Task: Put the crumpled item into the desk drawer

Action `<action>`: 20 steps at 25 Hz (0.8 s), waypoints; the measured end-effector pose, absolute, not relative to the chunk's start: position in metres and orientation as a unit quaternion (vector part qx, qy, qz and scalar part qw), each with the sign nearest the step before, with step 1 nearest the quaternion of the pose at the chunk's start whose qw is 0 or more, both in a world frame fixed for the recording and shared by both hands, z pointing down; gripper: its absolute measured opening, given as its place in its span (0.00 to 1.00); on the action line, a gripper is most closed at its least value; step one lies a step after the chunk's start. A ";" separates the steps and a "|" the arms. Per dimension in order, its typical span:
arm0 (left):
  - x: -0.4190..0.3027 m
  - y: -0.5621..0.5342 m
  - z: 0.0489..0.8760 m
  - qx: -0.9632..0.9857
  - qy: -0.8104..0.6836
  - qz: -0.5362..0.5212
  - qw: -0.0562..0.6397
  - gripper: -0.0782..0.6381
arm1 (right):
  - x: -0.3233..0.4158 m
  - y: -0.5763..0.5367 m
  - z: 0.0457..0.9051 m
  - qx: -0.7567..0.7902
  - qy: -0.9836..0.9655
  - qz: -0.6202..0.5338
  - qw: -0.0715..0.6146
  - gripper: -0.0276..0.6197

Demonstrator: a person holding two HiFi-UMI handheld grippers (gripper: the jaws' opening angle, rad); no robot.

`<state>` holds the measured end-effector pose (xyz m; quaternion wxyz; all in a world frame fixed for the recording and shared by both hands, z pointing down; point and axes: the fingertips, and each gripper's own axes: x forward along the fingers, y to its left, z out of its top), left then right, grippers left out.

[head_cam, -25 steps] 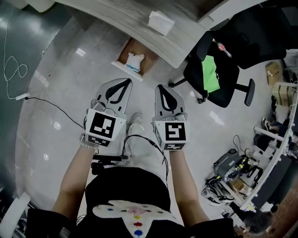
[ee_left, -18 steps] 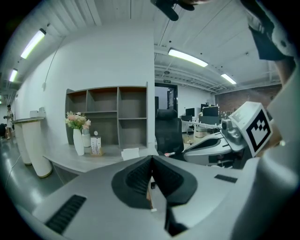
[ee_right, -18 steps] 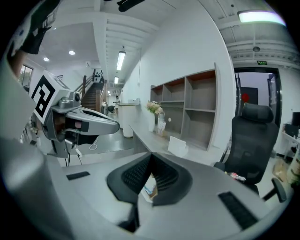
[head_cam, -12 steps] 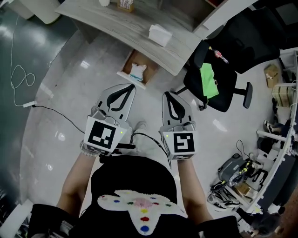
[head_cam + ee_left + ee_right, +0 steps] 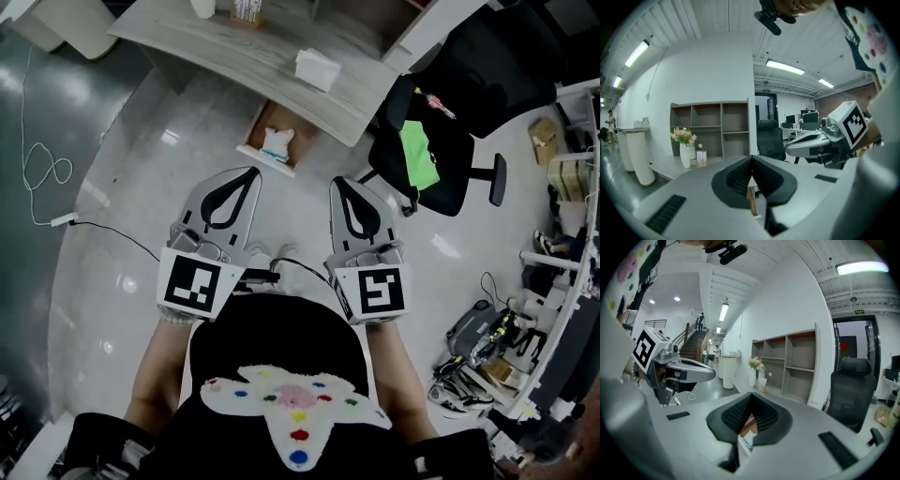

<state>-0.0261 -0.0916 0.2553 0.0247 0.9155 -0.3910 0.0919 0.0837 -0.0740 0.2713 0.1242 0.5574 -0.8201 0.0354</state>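
Note:
The crumpled item (image 5: 275, 142), white with a bit of blue, lies inside the open wooden desk drawer (image 5: 255, 128) under the grey desk (image 5: 246, 49). My left gripper (image 5: 250, 172) and right gripper (image 5: 337, 182) hover side by side over the floor, short of the drawer, both pointing toward it. Both are shut with nothing between the jaws. In the left gripper view the left gripper (image 5: 752, 157) has its pads pressed together. In the right gripper view the right gripper (image 5: 751, 395) looks the same, and the drawer (image 5: 749, 424) with the crumpled item (image 5: 745, 440) shows just below its tips.
A white box (image 5: 317, 67) sits on the desk. A black office chair (image 5: 427, 141) with a green cloth stands right of the drawer. A white cable (image 5: 47, 178) lies on the floor at left. Shelves (image 5: 708, 129) and a vase of flowers (image 5: 684, 145) stand behind the desk.
Both grippers have drawn back toward the person's body and spread slightly apart. The drawer stays open with the crumpled item inside.

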 end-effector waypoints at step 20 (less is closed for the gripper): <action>-0.032 -0.091 0.249 0.914 -0.393 0.095 0.029 0.13 | 0.084 -0.065 0.255 0.557 -0.820 0.024 0.132 0.05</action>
